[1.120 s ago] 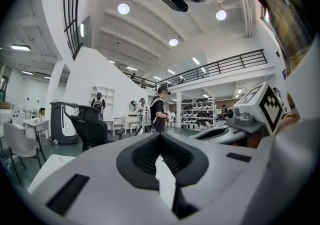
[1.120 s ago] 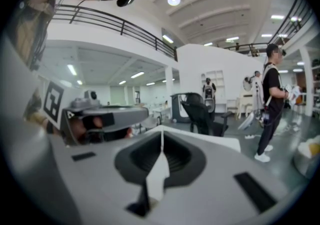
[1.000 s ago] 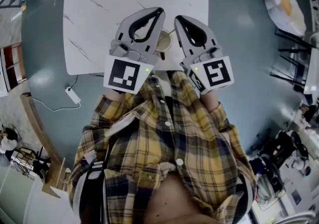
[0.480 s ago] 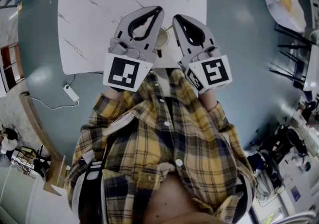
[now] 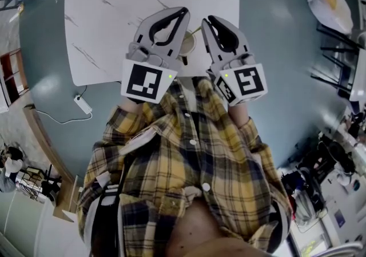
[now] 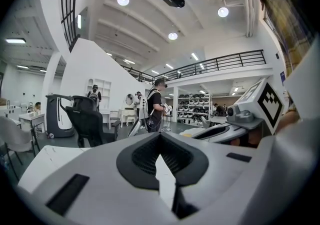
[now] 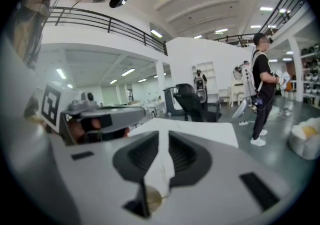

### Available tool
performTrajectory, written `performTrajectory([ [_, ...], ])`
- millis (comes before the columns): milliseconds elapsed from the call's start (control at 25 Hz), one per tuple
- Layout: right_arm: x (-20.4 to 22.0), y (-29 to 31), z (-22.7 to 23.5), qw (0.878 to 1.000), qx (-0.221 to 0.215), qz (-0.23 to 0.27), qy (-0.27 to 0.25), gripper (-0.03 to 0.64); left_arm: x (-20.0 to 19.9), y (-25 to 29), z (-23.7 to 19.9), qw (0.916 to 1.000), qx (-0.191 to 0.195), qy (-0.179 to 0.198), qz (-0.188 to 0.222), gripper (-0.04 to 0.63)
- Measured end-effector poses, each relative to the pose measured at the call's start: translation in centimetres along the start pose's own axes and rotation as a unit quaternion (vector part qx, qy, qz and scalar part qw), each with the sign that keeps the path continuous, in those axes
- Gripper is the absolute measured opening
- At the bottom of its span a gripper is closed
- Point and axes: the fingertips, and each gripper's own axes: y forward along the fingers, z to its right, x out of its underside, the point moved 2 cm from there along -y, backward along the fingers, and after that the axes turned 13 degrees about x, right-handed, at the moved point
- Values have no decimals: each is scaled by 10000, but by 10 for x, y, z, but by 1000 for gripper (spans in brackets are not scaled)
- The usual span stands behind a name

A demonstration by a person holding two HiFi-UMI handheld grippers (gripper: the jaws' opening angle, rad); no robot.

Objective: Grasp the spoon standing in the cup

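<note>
1. While the spoon (image 5: 196,32) stands ungrasped in the cup (image 5: 188,47), the task is judged to be at its very start, since neither tool touches either thing.
2. The cup sits on the white marbled surface (image 5: 114,16), close to its near edge. In the head view it lies between and beneath the two tools, which hide most of it. Only a thin sliver of the spoon's handle seems to show, leaning up and to the right from the rim.
3. The left tool (image 5: 183,13) hangs just left of the cup with its jaws together at the tips and nothing in them.
4. The right tool (image 5: 206,21) hangs just right of the cup. Its jaws are opening, only a narrow slit apart, with nothing between them. Through that slit its own view catches the cup's rim below.
5. What remains is likely to widen the right tool, bring it down around the handle and close on it.
6. Around are the person's plaid shirt (image 5: 189,159), a power strip (image 5: 83,108) on the floor, a round table (image 5: 326,4) well apart, an office chair (image 6: 85,124) and a standing person (image 6: 155,109).
7. The left tool crowds the cup, and the rim lies close to the handle.
</note>
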Motion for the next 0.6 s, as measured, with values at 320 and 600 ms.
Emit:
performTrajectory([
  [320, 18, 6, 3, 9996, 101, -222, 121, 133, 11, 3, 0, 9999, 130, -24, -47, 15],
  [600, 32, 11, 7, 9989, 218, -379, 195, 169, 20, 3, 3, 9997, 201, -73, -106, 15],
])
